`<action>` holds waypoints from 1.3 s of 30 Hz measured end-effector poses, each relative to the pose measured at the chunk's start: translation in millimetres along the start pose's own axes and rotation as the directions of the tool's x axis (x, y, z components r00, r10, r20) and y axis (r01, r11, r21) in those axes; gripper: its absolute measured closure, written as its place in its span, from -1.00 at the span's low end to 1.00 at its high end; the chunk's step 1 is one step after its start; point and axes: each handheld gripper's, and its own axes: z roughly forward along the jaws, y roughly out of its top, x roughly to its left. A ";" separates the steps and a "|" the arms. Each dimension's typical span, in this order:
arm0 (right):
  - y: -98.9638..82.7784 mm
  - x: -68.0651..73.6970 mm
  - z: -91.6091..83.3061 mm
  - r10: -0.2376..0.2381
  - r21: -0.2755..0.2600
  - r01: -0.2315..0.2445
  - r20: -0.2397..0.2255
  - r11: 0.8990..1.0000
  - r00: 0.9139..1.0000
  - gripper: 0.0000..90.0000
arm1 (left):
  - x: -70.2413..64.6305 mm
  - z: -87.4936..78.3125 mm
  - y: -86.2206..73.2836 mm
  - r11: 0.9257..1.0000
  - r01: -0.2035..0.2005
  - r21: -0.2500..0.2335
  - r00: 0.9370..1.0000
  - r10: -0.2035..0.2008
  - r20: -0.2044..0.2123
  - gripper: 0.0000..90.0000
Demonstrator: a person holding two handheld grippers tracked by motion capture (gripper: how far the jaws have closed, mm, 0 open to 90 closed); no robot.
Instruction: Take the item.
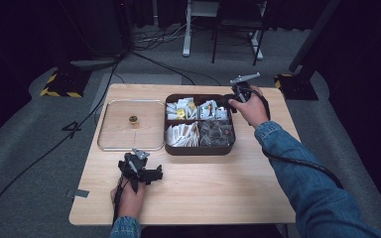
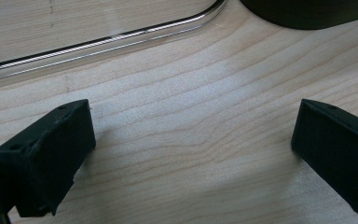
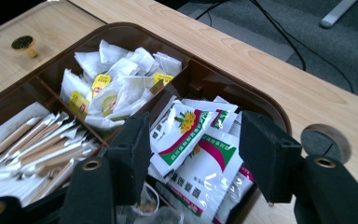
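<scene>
A brown box (image 1: 230, 145) with four compartments sits at the table's middle, with packets in every compartment. My right gripper (image 1: 229, 101) hovers over its far right compartment. In the right gripper view its jaws (image 3: 196, 154) stand open on either side of white sachets with green and red print (image 3: 189, 135), and the pads are not pressing them. White packets with yellow tags (image 3: 107, 93) fill the compartment beside them. My left gripper (image 1: 149, 173) rests near the table's front left, its jaws (image 2: 191, 154) wide open over bare wood with nothing between them.
A flat wooden lid with a shiny rim (image 1: 104, 124) and a small knob (image 1: 133, 120) lies left of the box. Its rim (image 2: 98, 42) runs just ahead of the left jaws. A round cable hole (image 3: 326, 142) is cut in the table beside the box. Cables cross the floor.
</scene>
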 end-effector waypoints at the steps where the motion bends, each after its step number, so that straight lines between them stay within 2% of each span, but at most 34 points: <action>1: -0.6 -0.5 3.8 0.004 0.006 -0.004 0.000 1.000 1.000 -0.01 | 0.0 0.0 0.0 1.000 0.000 0.000 1.000 0.000 0.000 -1.00; 6: -3.2 -1.9 20.2 0.026 0.035 -0.027 0.014 0.999 1.000 -0.01 | 0.0 0.0 0.0 1.000 0.000 0.000 1.000 0.000 0.000 -1.00; 9: -6.7 -1.8 29.9 0.015 0.057 -0.016 0.025 0.998 1.000 -0.01 | 0.1 -0.1 0.0 1.000 -0.002 0.001 1.000 0.002 0.000 -1.00; 16: -13.4 2.7 47.1 0.021 0.087 -0.022 0.005 0.996 1.000 0.06 | 0.0 0.0 0.0 1.000 0.000 0.000 1.000 0.000 0.000 -1.00; 21: -14.4 4.8 51.1 0.034 0.091 -0.034 0.000 0.995 0.999 0.14 | 0.0 0.0 0.0 1.000 0.000 0.000 1.000 0.000 0.000 -1.00; 22: -13.3 6.7 51.3 0.044 0.094 -0.043 -0.005 0.995 0.999 0.21 | 0.1 0.0 0.0 1.000 -0.001 0.000 1.000 0.001 0.000 -1.00; 31: -6.2 19.3 55.2 0.026 0.093 -0.024 -0.020 0.995 0.999 0.37 | -0.1 0.0 0.0 1.000 0.001 0.000 1.000 -0.001 0.000 -1.00; 35: -4.4 25.4 61.3 0.007 0.102 -0.006 -0.011 0.995 1.000 0.42 | -0.1 0.0 0.0 1.000 0.001 0.000 1.000 -0.001 0.000 -1.00; 39: -2.1 27.7 67.2 0.025 0.110 -0.025 0.005 0.994 1.000 0.54 | -0.1 -0.1 0.0 1.000 0.000 0.000 1.000 0.000 -0.003 -1.00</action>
